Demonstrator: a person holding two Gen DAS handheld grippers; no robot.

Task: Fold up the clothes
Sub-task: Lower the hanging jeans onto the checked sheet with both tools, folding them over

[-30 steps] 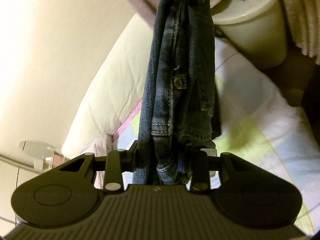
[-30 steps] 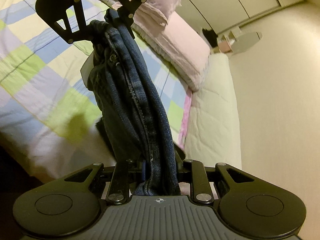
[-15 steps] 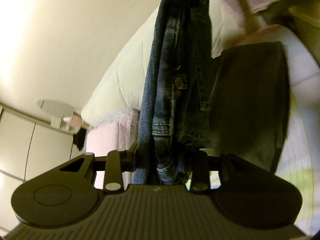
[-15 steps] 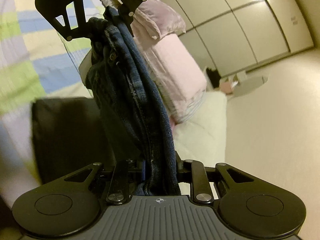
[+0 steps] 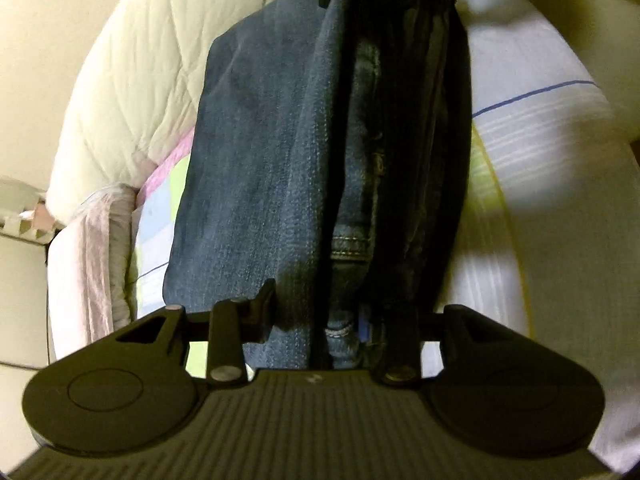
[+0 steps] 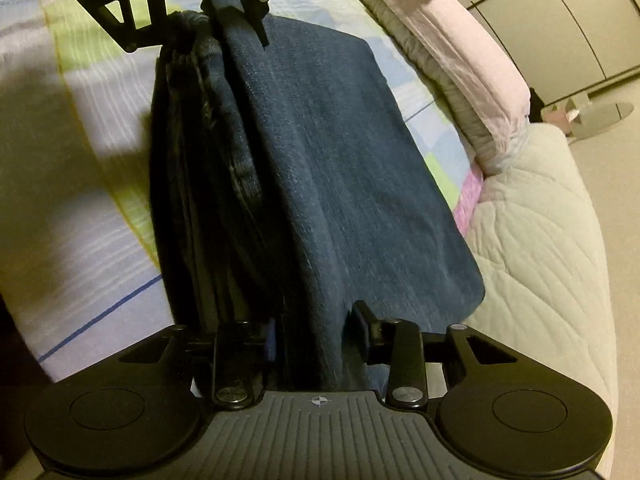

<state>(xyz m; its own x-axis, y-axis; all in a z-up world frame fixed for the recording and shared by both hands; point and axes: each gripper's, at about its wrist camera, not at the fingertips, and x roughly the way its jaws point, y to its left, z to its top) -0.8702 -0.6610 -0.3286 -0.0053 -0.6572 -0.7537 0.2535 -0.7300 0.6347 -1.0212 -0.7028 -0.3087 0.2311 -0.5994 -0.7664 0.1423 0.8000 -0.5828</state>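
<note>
Jeans (image 5: 280,168) pinched at both ends: left hand-held gripper (image 5: 320,320) lower centre of frame, right hand-held gripper (image 6: 308,332) likewise. Denim spans between, over bed (image 6: 100,208). Keep tension even; lower flat, edges aligned.

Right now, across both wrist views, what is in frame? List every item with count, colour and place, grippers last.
jeans: one pair, dark blue denim, folded, stretched between the two grippers, one layer spread on the bed.
bedsheet: one, checked in green, blue and white, under the jeans.
pillows: apparently two stacked, pale pink, at the head of the bed.
quilt: one, cream, quilted, along the bed's edge.
wardrobe doors: several panels, off-white, behind the pillows.
round stand: one, pale, on the floor; unclear what it is.
left gripper: one, black, shut on the jeans.
right gripper: one, black, shut on the jeans.
</note>
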